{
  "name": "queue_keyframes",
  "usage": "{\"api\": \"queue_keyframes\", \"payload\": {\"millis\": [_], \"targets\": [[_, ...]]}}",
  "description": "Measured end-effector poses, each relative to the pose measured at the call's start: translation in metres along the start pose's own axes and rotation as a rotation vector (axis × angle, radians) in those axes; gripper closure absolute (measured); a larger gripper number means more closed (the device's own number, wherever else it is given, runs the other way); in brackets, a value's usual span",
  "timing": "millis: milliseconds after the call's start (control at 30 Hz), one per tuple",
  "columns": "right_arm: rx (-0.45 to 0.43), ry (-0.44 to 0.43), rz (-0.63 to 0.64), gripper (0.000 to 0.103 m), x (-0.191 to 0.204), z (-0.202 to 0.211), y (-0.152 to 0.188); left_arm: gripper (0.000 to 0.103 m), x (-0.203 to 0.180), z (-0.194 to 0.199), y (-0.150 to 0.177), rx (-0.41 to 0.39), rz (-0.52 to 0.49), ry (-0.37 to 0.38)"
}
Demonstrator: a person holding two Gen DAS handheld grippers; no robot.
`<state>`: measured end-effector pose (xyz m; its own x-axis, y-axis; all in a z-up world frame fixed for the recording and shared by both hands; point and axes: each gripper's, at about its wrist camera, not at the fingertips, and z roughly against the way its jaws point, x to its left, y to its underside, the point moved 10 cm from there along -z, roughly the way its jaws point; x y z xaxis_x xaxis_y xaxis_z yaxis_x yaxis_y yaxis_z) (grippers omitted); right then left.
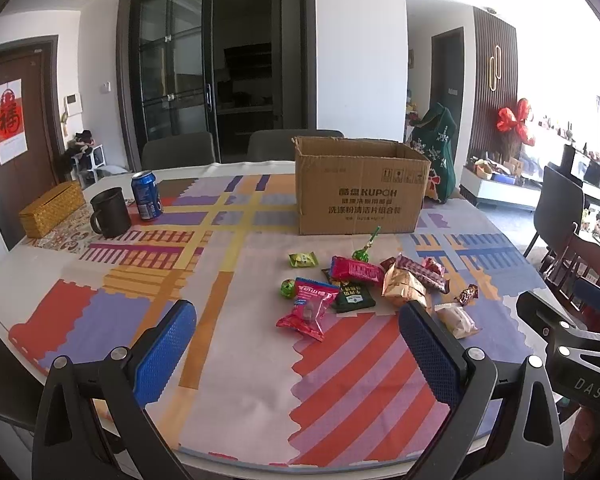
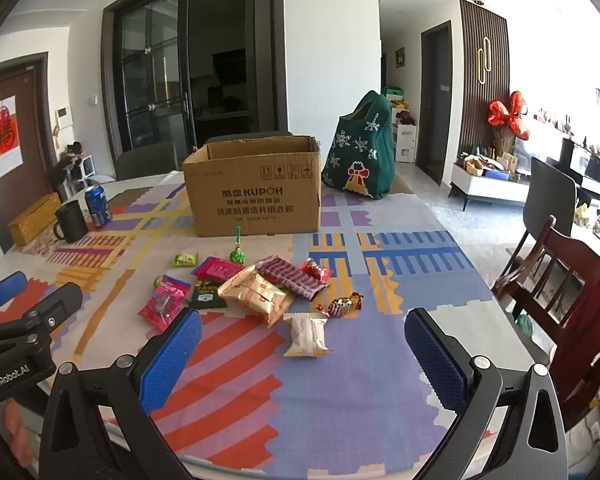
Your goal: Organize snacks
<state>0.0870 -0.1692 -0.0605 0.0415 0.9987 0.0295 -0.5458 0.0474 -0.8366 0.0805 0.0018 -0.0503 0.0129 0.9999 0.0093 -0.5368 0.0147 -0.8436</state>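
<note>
Several wrapped snacks lie loose on the patterned tablecloth: a pink packet point(image 1: 309, 312) point(image 2: 163, 305), a gold bag point(image 1: 403, 287) point(image 2: 257, 295), a white pack point(image 1: 457, 321) point(image 2: 307, 336), a dark green packet point(image 2: 206, 297) and a green lollipop point(image 1: 362, 253) point(image 2: 237, 255). Behind them stands an open cardboard box point(image 1: 362, 196) point(image 2: 256, 196). My left gripper point(image 1: 296, 344) hovers open near the table's front edge, short of the pink packet. My right gripper point(image 2: 303, 354) is open too, with the white pack seen between its blue fingers but untouched.
A blue can point(image 1: 146, 196) point(image 2: 97, 199), a dark mug point(image 1: 110, 213) point(image 2: 71, 222) and a woven yellow box point(image 1: 52, 209) sit at the far left. A green cloth bag point(image 2: 362, 152) stands behind the carton. A wooden chair point(image 2: 560, 276) is at the right.
</note>
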Motion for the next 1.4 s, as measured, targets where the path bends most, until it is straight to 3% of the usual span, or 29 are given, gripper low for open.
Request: {"api": "queue_keyframes", "payload": {"millis": [1400], "targets": [[-0.012,0.003,0.012,0.001,0.0039,0.0069,-0.0043,0.000,0.0015,0.0028,-0.0004,-0.007,0.003,0.001]]}}
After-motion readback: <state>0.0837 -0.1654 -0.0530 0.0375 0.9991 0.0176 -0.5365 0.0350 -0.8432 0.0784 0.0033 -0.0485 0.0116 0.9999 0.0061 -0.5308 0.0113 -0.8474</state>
